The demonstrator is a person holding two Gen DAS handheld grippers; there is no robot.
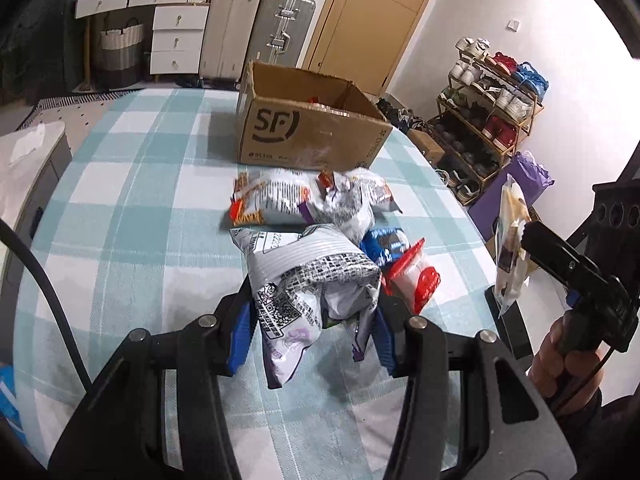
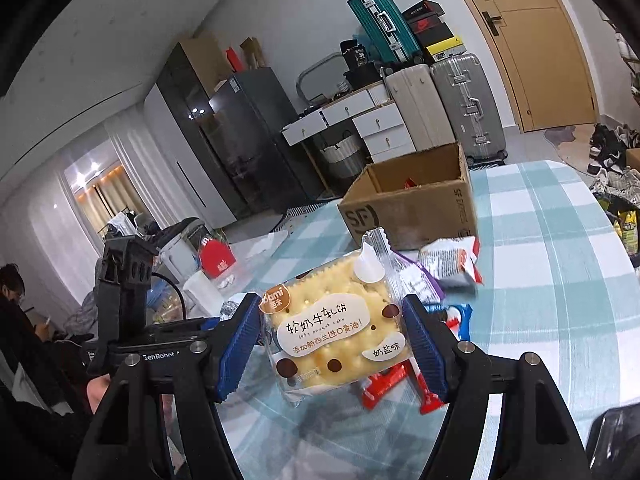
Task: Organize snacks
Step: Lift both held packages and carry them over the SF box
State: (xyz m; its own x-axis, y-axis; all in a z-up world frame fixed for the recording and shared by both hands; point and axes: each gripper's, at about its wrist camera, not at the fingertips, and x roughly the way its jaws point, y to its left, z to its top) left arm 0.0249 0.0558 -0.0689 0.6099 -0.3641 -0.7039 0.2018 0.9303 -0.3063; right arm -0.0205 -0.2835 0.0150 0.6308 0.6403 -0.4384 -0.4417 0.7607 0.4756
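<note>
My left gripper [image 1: 314,326] is shut on a white and purple snack bag [image 1: 308,280], held above the checked tablecloth [image 1: 132,200]. Beyond it lie a white and orange bag [image 1: 276,200], a crumpled white bag [image 1: 352,204], a blue packet [image 1: 386,244] and a red and white packet [image 1: 414,280]. An open cardboard box [image 1: 308,128] stands at the far side. My right gripper [image 2: 332,344] is shut on a yellow cracker packet [image 2: 332,324], lifted off the table; that packet [image 1: 510,240] also shows at the right of the left wrist view. The box [image 2: 416,204] stands behind it.
A shoe rack [image 1: 492,116] and a purple bag [image 1: 520,192] stand right of the table. Suitcases [image 1: 256,36] and white drawers [image 1: 176,40] line the far wall by a wooden door [image 1: 380,12]. A seated person [image 2: 16,308] is at far left. A dark phone [image 1: 510,326] lies near the table's right edge.
</note>
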